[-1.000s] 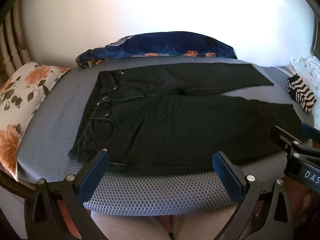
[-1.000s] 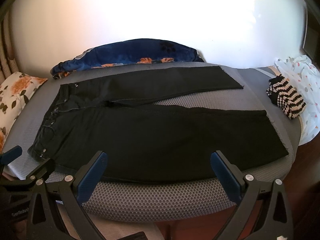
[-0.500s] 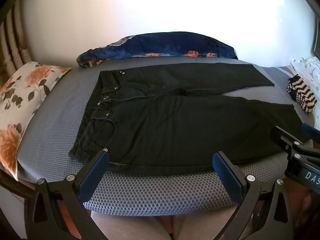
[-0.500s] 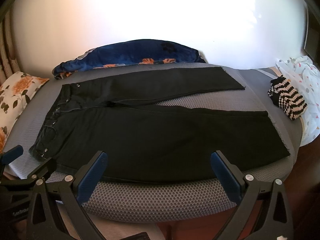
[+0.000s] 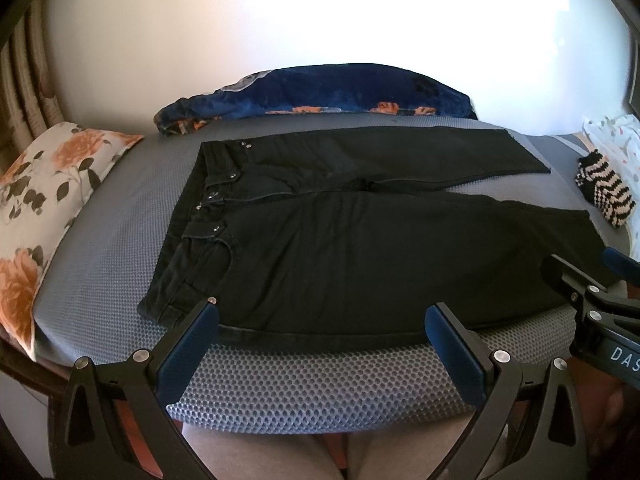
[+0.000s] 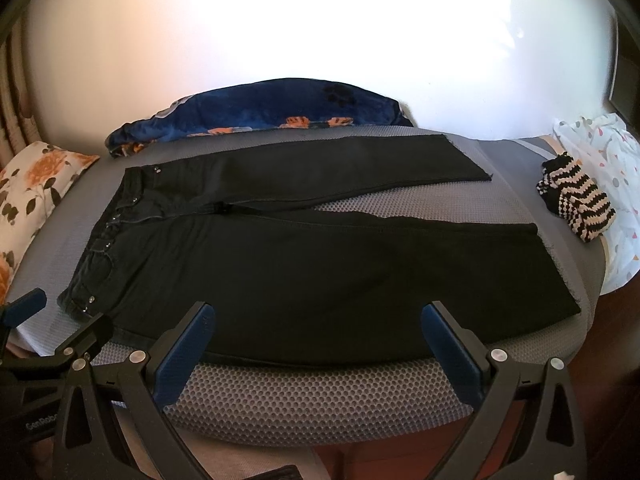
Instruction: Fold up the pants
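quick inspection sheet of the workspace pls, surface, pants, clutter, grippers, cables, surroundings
surface: grey mesh pad, pants spread on it
job's things: black pants flat and unfolded, waistband to the left, legs splayed apart to the right
clutter: striped knit item right of the hems; floral pillow left; blue floral blanket behind; white patterned cloth far right
grippers: left gripper and right gripper both open, empty, at the near edge
cables: nothing seen
surroundings: bright plain wall behind

Black pants (image 5: pixel 360 248) (grey honeycomb mattress (image 5: pixel 312 384))
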